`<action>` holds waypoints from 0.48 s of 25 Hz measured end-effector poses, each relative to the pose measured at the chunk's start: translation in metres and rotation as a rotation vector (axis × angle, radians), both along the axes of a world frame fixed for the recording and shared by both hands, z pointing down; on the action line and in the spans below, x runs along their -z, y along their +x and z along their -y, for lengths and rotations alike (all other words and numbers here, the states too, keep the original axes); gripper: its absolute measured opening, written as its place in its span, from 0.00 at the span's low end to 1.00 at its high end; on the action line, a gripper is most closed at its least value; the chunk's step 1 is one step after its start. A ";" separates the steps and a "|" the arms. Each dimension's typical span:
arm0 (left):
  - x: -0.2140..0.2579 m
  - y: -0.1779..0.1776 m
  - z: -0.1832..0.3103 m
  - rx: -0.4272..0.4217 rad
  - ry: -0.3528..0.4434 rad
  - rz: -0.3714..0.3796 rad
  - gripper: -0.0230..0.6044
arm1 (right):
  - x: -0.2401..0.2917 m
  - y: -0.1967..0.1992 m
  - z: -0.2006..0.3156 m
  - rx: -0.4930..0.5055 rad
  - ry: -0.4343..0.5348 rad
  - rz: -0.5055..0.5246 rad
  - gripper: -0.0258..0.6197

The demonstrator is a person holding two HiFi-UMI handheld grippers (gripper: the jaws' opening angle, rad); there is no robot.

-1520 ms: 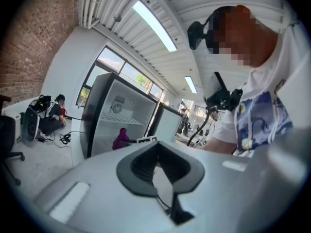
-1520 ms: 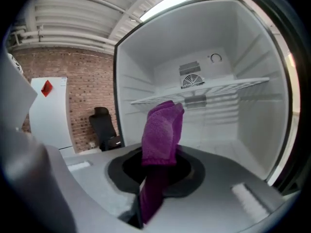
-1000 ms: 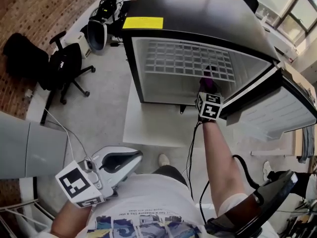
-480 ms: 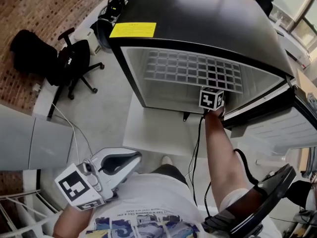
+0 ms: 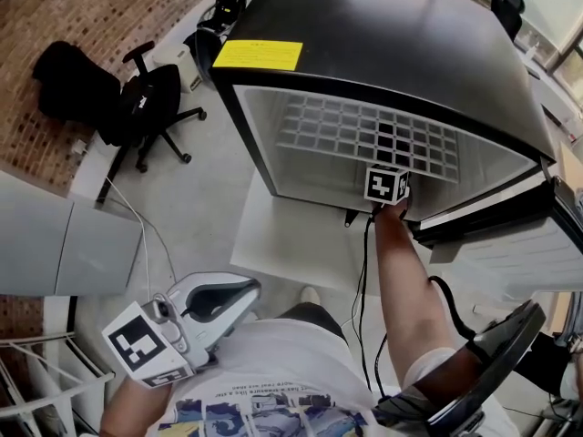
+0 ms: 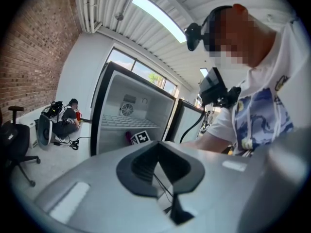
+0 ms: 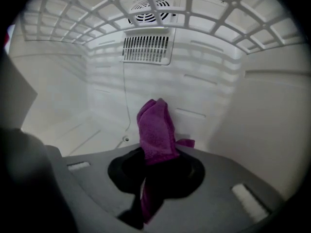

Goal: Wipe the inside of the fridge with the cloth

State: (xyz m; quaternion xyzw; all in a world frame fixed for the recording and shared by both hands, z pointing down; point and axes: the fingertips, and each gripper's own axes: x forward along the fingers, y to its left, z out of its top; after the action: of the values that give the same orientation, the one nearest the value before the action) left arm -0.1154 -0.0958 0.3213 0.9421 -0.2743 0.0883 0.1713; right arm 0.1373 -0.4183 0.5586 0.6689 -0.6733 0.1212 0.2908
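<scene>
The open fridge (image 5: 273, 144) has a black top and a white wire shelf (image 5: 364, 135). My right gripper (image 7: 154, 155) is inside it, under the shelf, shut on a purple cloth (image 7: 155, 127) that sticks up in front of the white back wall (image 7: 194, 96). In the head view only the right gripper's marker cube (image 5: 387, 185) and the forearm show at the fridge's lower front edge. My left gripper (image 5: 248, 291) is held low by the person's waist, shut and empty. From the left gripper (image 6: 156, 152) view the fridge (image 6: 121, 110) stands ahead with the cube (image 6: 141, 137) inside.
The fridge door (image 5: 510, 244) hangs open to the right. A vent grille (image 7: 146, 48) and a fan (image 7: 155, 4) are on the back wall, and a drain hole (image 7: 126, 140) on the floor. Office chairs (image 5: 146, 107) stand to the left. Cables (image 5: 364, 271) trail along the arm.
The right gripper has gone a little deeper under the shelf, and the purple cloth no longer shows in the head view. The head view has shifted. The left gripper has stayed put.
</scene>
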 end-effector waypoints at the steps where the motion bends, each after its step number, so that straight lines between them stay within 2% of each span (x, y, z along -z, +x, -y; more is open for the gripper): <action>1: 0.000 0.000 -0.001 0.004 0.000 0.000 0.05 | 0.000 -0.004 0.001 0.012 -0.002 0.003 0.12; 12: 0.001 -0.015 -0.010 0.063 0.001 0.003 0.05 | -0.002 -0.068 0.007 0.144 -0.025 0.047 0.12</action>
State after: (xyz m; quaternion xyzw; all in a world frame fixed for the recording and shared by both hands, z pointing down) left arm -0.1301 -0.0854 0.3199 0.9329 -0.3044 0.0840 0.1731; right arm 0.0695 -0.4251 0.5608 0.6122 -0.7247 0.1241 0.2910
